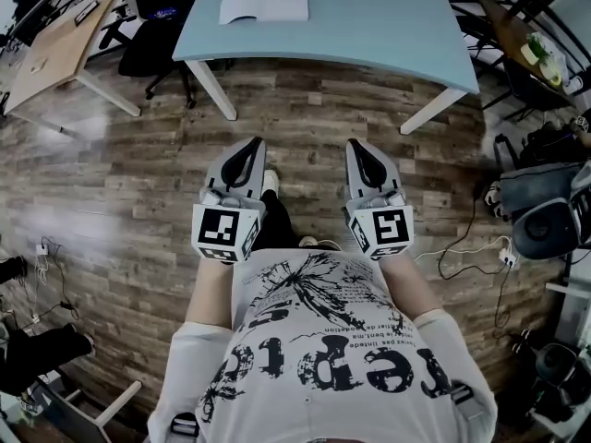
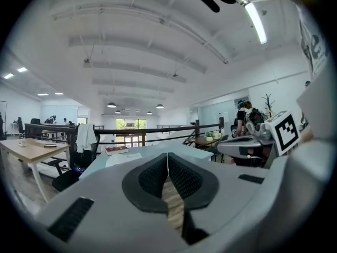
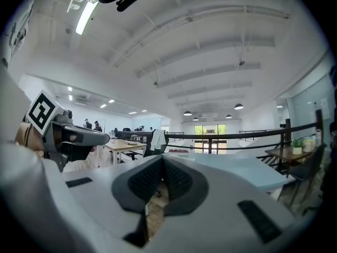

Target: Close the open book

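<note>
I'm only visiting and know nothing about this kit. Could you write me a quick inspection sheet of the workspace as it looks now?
Surface: light blue table, mostly bare, ahead of the person.
Job's things: open book, flat on the table's left part, not yet closed.
Clutter: red book beyond the open book.
Grippers: left gripper and right gripper both shut, empty, short of the table.
Cables: white cable with plug on the wooden floor, at the right.
Surroundings: wooden desk, black chair.

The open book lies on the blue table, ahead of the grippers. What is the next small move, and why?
Probably step toward the table: the open book lies on it, well beyond both grippers. The left gripper and right gripper are near the body, jaws together, holding nothing.
</note>
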